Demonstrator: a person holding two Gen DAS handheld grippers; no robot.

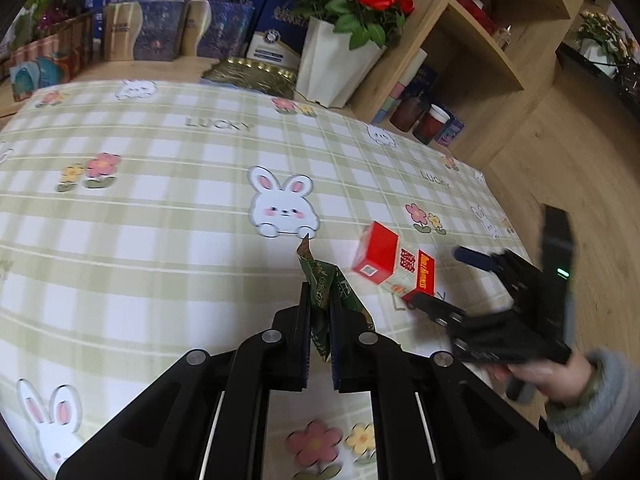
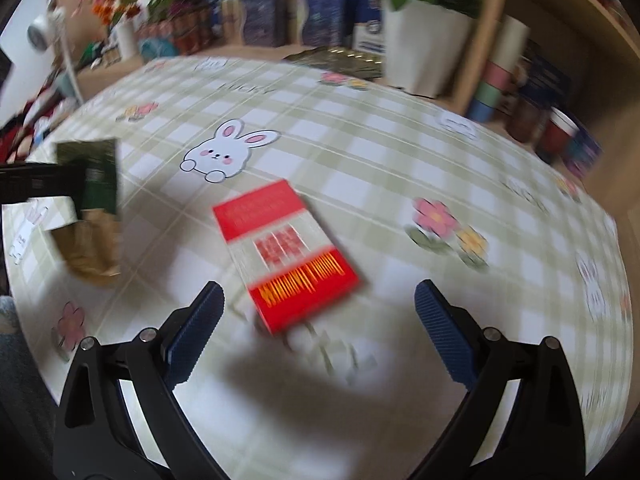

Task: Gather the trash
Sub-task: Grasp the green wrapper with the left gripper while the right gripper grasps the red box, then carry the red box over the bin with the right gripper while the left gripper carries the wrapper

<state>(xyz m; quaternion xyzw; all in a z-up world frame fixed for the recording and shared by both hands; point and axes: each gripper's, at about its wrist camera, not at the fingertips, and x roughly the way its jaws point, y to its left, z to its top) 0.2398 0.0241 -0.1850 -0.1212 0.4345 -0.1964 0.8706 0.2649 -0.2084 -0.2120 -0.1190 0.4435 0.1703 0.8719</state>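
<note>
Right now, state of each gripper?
Left gripper: shut on the green wrapper.
Right gripper: open, holding nothing; the red box lies on the table ahead of it.

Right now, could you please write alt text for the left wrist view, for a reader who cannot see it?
The left gripper is shut on a crumpled green wrapper above a checked tablecloth printed with rabbits. To the right, a red and white box lies on the cloth, and the open right gripper, held by a hand, points toward it.
</note>
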